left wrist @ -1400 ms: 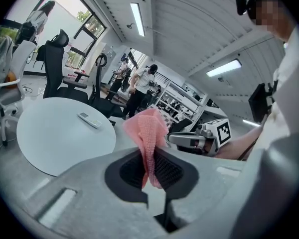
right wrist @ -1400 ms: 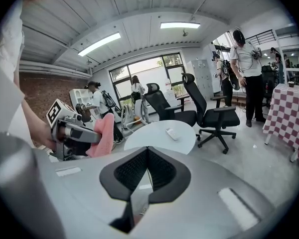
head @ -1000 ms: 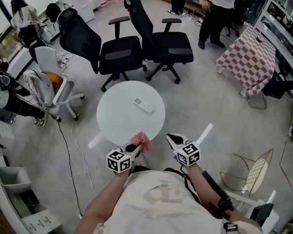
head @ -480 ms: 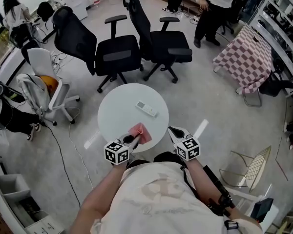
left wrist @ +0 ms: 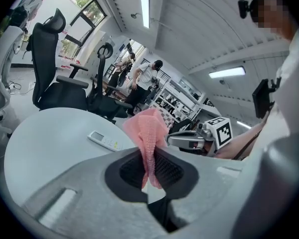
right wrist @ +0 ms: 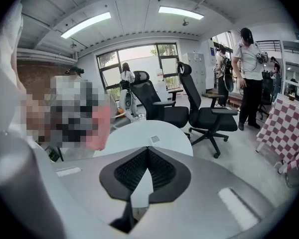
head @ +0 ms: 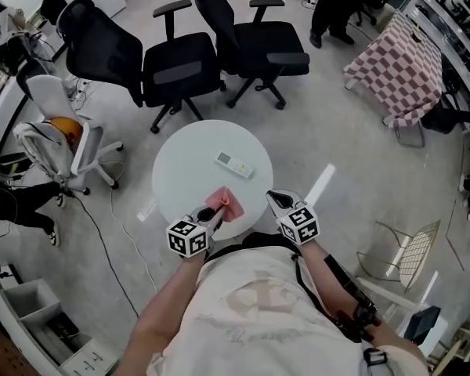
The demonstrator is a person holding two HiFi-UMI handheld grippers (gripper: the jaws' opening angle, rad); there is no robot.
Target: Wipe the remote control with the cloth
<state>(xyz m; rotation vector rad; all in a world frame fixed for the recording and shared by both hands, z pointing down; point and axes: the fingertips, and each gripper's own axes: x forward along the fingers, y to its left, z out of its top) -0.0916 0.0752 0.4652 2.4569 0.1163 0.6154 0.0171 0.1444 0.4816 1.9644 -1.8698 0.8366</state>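
Head view: a round, smooth white table stands on a grey floor, with two black swivel chairs beyond it. A slim white rectangular remote lies flat on the table, right of its middle. The left forearm stretches forward, and the left gripper reaches over the table's near rim. A pink cloth is bunched at its tip, over the near part of the table and apart from the remote. The right gripper points forward and down at the table's near right rim, empty.

Left gripper view: the dark ribbed pads are clamped on the cloth. The cloth is soft and nubbly, pinched into a narrow fold between the pads, and rises past them in a crumpled peak. The remote lies ahead on the left, face up with small buttons showing. The right gripper sits off to the right, slim and grey-tipped with its marker cube behind.

Right gripper view: the jaws are closed together with nothing between them, the ribbed black pads meeting in a point. The table's far part and the remote lie ahead, well apart from the tips.
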